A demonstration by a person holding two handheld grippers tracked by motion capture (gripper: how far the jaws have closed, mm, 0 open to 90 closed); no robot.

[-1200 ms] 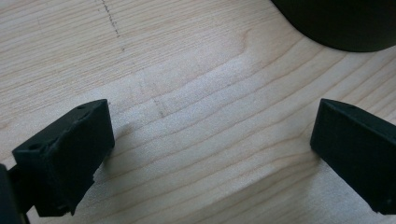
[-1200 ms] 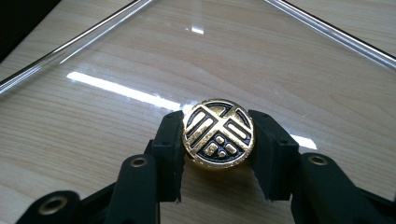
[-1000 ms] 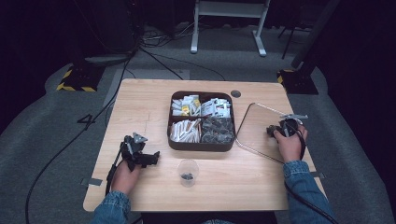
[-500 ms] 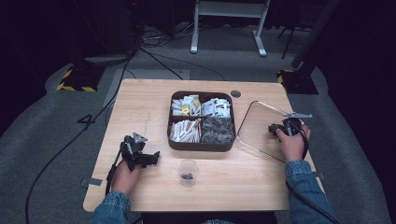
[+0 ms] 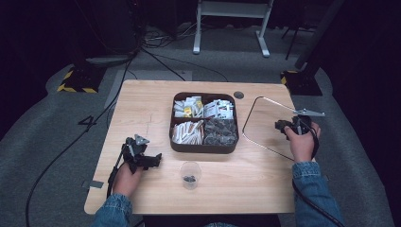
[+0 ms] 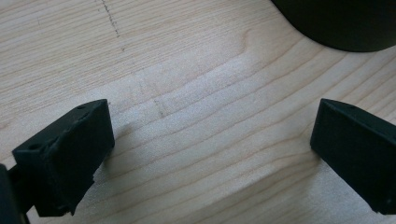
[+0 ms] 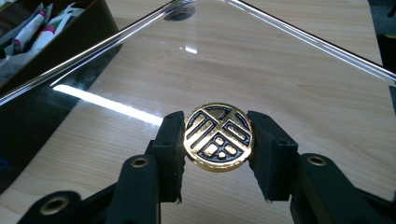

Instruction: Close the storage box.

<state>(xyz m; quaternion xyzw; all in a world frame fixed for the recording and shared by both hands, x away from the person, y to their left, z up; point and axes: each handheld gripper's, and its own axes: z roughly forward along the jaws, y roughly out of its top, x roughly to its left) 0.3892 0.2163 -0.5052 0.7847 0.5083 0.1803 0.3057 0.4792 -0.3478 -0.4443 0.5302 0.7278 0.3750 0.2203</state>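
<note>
Right now my right gripper (image 7: 218, 140) clamps the lid's gold knob (image 7: 218, 136) near the desk's right edge. My left gripper (image 6: 210, 154) gapes wide, holding nothing, by the left edge.

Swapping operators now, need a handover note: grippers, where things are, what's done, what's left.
Right gripper: shut on the gold knob of the clear glass lid, which lies on the table right of the compartment box.
Left gripper: open, empty, low over bare wood left of the box.
Small clear cup stands in front of the box, something dark in its bottom.
Done: lid off the box, knob gripped.
Left, probably: lift the lid back onto the box; intent unconfirmed.
</note>
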